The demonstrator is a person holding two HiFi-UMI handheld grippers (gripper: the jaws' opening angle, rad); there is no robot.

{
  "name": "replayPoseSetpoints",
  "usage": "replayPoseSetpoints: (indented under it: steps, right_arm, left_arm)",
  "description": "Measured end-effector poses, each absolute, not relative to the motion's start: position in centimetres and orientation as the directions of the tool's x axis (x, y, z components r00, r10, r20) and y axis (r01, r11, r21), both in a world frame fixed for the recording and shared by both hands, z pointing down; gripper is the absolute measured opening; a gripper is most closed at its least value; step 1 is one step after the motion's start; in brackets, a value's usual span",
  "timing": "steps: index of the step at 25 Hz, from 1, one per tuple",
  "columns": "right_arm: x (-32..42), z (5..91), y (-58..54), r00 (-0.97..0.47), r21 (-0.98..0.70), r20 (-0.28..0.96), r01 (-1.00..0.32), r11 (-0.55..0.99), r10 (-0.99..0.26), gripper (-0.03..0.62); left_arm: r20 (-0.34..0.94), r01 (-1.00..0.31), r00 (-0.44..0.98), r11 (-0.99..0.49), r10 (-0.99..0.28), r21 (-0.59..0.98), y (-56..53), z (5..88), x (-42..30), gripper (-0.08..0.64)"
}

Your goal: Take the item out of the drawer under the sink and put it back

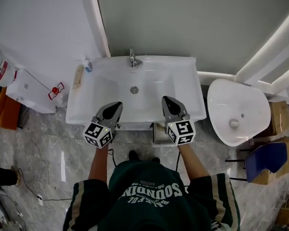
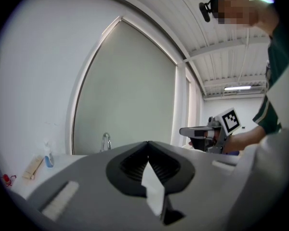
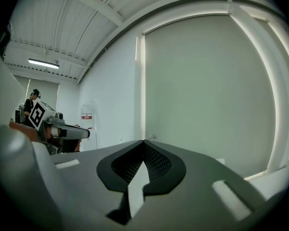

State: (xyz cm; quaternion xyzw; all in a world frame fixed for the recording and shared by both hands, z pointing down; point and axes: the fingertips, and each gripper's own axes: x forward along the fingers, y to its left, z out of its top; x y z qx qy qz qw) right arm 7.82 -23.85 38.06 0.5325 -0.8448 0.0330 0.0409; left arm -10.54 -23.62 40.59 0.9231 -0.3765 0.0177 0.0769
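Note:
In the head view the white sink basin lies right below me, its faucet at the back edge. The drawer under it and any item in it are hidden by the basin. My left gripper hovers over the basin's front left, pointing level at the wall, jaws together with nothing between them. The right gripper hovers over the front right, likewise shut and empty. Each gripper view shows the other gripper alongside: the right gripper and the left gripper.
A small soap bottle and a wooden brush sit on the basin's left rim. A white toilet stands to the right, with a blue chair beyond it. White containers stand on the floor at the left. A frosted arched panel backs the sink.

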Motion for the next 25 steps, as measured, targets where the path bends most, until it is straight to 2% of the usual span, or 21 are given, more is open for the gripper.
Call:
replayPoseSetpoints:
  steps: [25]
  right_arm:
    - [6.3, 39.0, -24.1, -0.443, -0.020, 0.126, -0.895, 0.445, -0.887, 0.002]
  left_arm:
    - [0.114, -0.692, 0.722, -0.704, -0.683, 0.160, -24.7, 42.7, -11.3, 0.049]
